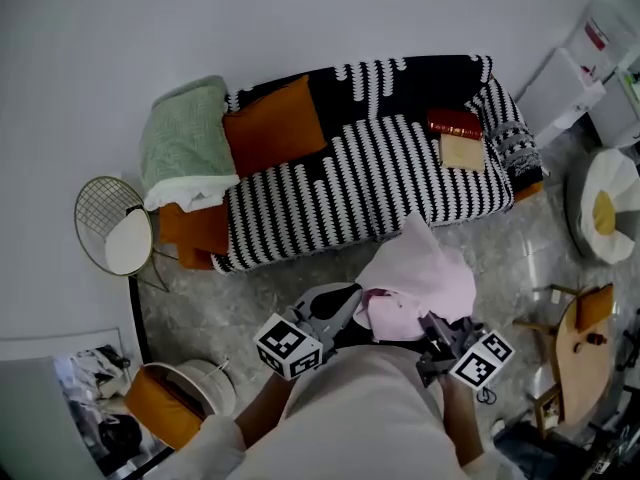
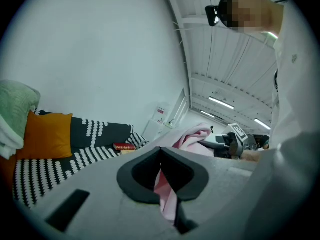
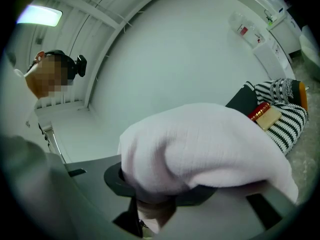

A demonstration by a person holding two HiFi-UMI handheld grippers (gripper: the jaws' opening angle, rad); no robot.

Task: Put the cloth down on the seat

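A crumpled pale pink cloth (image 1: 418, 280) hangs in the air in front of a sofa, and both grippers hold it. The sofa's seat (image 1: 350, 183) wears a black-and-white patterned cover. My left gripper (image 1: 356, 306) is shut on the cloth's left edge; in the left gripper view a pink fold (image 2: 165, 190) is pinched between the dark pads. On the right side my right gripper (image 1: 428, 326) is shut on the cloth too. In the right gripper view the cloth (image 3: 205, 144) bulges over the jaws and hides most of them.
On the sofa lie an orange cushion (image 1: 275, 123), a green blanket (image 1: 185, 143) at the left end, and a red book (image 1: 455, 123) with a tan one at the right end. A round wire side table (image 1: 113, 226) stands left, a wooden table (image 1: 580, 353) right.
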